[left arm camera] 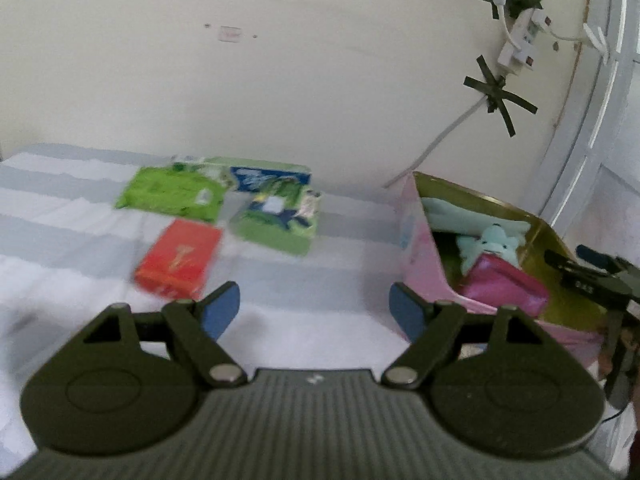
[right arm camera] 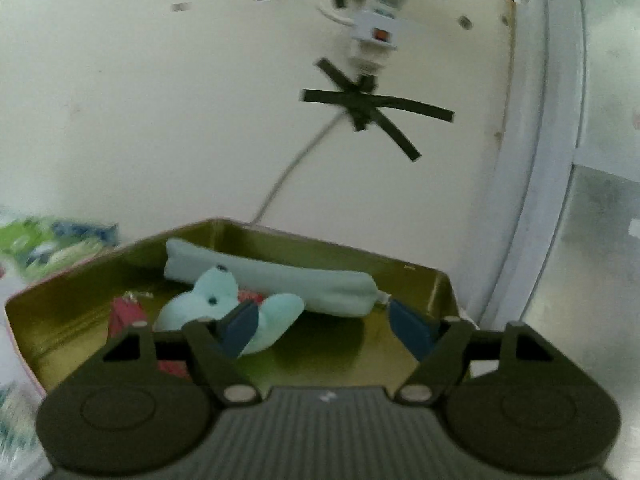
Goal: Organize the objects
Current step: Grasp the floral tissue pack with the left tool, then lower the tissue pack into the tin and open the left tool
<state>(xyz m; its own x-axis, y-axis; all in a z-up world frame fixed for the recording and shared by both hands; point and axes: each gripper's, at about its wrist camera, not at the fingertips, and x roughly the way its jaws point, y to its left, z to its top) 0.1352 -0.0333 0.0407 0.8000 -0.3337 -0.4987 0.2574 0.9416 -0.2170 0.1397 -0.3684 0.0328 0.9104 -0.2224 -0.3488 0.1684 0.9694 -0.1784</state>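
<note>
My left gripper (left arm camera: 314, 312) is open and empty above the striped bed sheet (left arm camera: 60, 216). Ahead of it lie a red box (left arm camera: 178, 258), a green packet (left arm camera: 172, 192), a green-and-blue packet (left arm camera: 280, 220) and a blue packet (left arm camera: 270, 178). To the right stands a pink tin (left arm camera: 420, 264) with a gold inside, holding a teal plush toy (left arm camera: 490, 246), a teal pouch (left arm camera: 460, 212) and a magenta pouch (left arm camera: 504, 286). My right gripper (right arm camera: 324, 328) is open and empty over the tin's inside (right arm camera: 340, 352), just right of the plush toy (right arm camera: 208, 304) and in front of the teal pouch (right arm camera: 280, 284).
A cream wall (left arm camera: 280, 80) stands right behind the bed, with a power strip (left arm camera: 520, 40) and cable taped on with black tape (left arm camera: 498, 94). A white door frame (left arm camera: 580, 140) is at the right. The right gripper's body (left arm camera: 592, 280) shows at the left view's right edge.
</note>
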